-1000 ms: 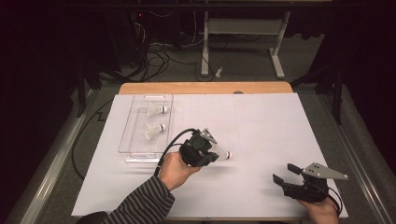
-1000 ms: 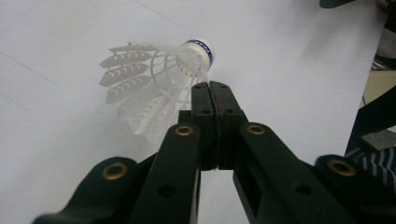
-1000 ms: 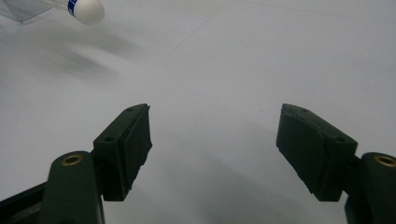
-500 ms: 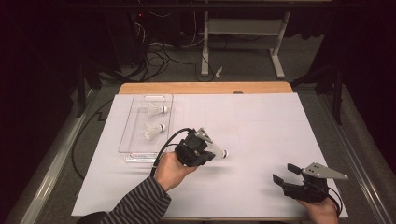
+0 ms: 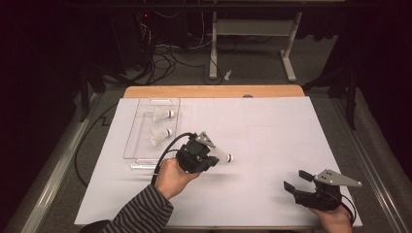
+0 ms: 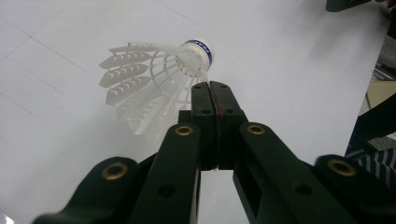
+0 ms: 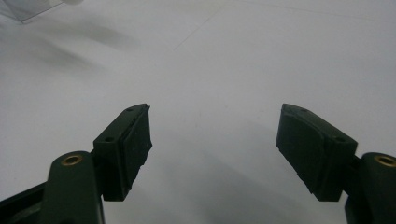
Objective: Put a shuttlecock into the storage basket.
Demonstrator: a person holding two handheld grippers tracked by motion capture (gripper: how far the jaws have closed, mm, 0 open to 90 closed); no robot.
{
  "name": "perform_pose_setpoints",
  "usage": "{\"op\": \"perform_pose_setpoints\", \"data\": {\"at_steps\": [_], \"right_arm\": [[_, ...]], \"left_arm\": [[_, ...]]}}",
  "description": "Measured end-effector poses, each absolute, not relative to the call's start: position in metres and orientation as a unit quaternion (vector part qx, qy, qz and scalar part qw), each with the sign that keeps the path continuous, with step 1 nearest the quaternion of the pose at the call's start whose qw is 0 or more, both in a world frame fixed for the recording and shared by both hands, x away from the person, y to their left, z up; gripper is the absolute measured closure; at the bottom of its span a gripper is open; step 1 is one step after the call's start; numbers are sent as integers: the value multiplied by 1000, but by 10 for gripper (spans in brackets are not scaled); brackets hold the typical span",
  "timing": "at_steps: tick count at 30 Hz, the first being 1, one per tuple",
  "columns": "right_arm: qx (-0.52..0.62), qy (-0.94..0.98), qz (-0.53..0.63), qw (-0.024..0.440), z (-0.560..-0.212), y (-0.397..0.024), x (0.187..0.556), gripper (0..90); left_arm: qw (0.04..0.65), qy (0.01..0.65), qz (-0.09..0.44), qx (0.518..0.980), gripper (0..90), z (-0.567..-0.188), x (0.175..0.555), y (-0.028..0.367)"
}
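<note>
A white plastic shuttlecock with a blue-banded cork is pinched by the edge of its skirt in my left gripper, whose jaws are pressed together. In the high view the left gripper is held over the middle of the white sheet, and the shuttlecock sticks out to its right. My right gripper rests near the front right corner. Seen in its own view, the right gripper stands open with only bare sheet between its pads.
A clear plastic tray lies at the left of the table with two more shuttlecocks in it. The white sheet covers most of the wooden table. Cables and table legs lie on the floor beyond.
My left gripper has drifted slightly left, toward the tray, with the shuttlecock still in it. The right gripper has stayed in place.
</note>
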State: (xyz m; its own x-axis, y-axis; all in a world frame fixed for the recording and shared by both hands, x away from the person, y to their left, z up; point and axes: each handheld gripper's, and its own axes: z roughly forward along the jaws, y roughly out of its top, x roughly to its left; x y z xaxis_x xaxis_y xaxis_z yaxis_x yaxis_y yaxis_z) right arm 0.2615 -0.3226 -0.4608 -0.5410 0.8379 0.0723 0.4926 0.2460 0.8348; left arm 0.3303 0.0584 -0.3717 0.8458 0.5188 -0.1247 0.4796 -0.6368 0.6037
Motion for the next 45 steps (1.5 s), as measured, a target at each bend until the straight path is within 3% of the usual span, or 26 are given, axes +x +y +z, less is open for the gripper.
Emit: {"op": "perform_pose_setpoints", "data": {"at_steps": [45], "right_arm": [[436,764,432,199,-461,-322,261,268]], "left_arm": [[333,304,52,891,895,-360,329,89]]}}
